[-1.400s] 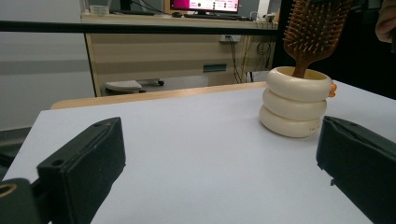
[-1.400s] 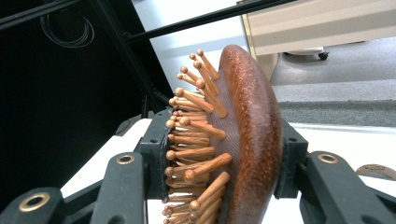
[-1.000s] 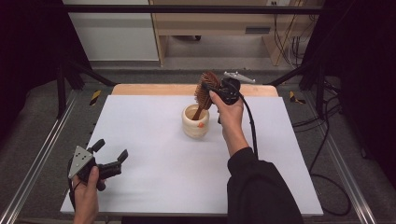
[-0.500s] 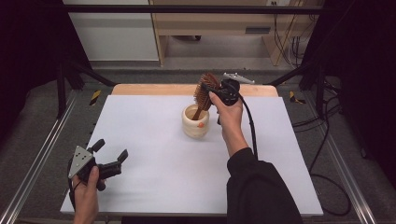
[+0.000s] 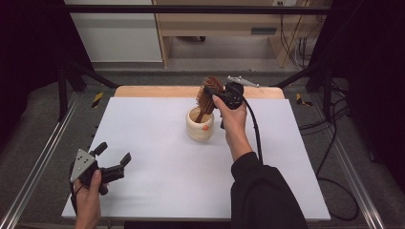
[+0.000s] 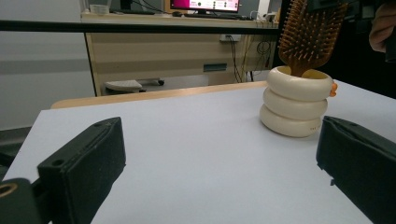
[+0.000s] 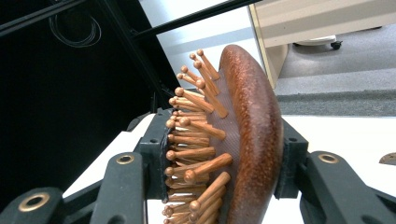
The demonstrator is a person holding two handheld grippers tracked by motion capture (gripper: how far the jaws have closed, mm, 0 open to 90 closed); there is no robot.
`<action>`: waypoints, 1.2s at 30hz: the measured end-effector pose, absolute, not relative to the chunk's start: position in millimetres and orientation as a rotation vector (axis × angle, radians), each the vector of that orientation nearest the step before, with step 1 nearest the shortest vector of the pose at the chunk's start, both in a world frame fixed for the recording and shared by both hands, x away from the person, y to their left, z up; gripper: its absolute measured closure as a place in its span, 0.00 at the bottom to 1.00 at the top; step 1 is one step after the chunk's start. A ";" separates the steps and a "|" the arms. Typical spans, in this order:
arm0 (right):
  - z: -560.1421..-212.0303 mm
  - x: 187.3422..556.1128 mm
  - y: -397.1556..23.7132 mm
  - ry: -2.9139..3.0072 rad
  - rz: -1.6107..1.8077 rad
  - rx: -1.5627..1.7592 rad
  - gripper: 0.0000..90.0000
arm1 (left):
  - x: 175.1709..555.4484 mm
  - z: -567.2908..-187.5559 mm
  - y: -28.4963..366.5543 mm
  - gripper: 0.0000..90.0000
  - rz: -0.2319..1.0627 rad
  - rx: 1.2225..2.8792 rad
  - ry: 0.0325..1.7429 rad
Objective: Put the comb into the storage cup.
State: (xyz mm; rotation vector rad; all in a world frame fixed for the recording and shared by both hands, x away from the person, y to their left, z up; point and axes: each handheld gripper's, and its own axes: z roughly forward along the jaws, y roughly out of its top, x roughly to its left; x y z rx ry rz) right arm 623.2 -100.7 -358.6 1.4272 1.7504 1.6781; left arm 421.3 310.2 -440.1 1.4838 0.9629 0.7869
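1. Your right gripper (image 5: 213, 97) is up at the far side of the table (image 5: 157, 157), about 12 o'clock from the middle of the white surface, and it's clamped on the head of the wooden paddle hairbrush (image 5: 208, 91).
2. In the right gripper view you can see the pinch clearly: one pad presses the bristle face, the other the smooth brown back of the hairbrush (image 7: 243, 140).
3. Your right forearm runs up from 6 o'clock, sleeve dark, wrist bent so the gripper points toward 9 o'clock over the holder.
4. The brush stands nearly upright, handle end down inside the cream ringed holder (image 5: 199, 125), head sticking out above its rim.
5. That holder sits on the table just at 7 o'clock of your right gripper; in the left gripper view the holder (image 6: 295, 102) shows as three stacked rings.
6. Your left gripper (image 5: 113, 159) rests low at the table's 8 o'clock corner, jaws spread wide, nothing between them.
7. Your left hand (image 5: 88, 191) grips its body from below, the gripper pointing toward 2 o'clock, well apart from the holder.
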 end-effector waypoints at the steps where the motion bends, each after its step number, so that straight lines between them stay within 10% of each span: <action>1: -358.6 623.1 -100.8 1.750 1.678 1.428 0.57 | 421.3 -440.1 310.1 0.02 0.787 1.484 0.962; 36: -367.3 621.7 -105.1 1.723 1.751 1.489 0.57 | 422.0 -440.6 309.1 0.02 0.785 1.491 0.961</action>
